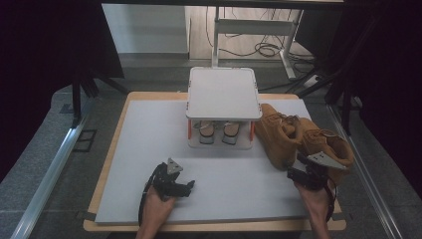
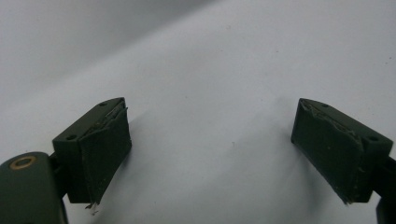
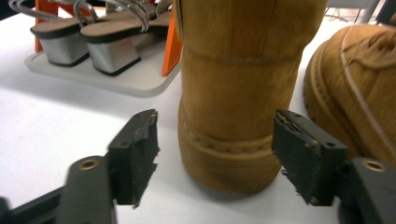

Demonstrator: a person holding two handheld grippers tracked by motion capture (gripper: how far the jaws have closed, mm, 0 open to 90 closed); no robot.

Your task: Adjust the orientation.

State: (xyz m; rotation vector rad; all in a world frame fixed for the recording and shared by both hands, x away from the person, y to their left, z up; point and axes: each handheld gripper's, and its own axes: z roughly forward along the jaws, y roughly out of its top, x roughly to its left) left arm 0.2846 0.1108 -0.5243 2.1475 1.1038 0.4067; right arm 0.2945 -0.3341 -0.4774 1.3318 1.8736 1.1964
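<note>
While two tan boots (image 1: 303, 137) stand, two sandals (image 1: 215, 130) (shelved) wait.

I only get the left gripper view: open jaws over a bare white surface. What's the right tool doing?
Observer: Right tool is open, with a jaw on either side of the heel of a tan boot, not clamped on it.
Operator: Boot upright?
Observer: Yes, it stands on its sole on the white table. A second tan boot sits close beside it.
Operator: Anything else out there?
Observer: A white two-level rack stands behind the boots, toward the table's far edge. A pair of block-heel sandals is on its lower level.
</note>
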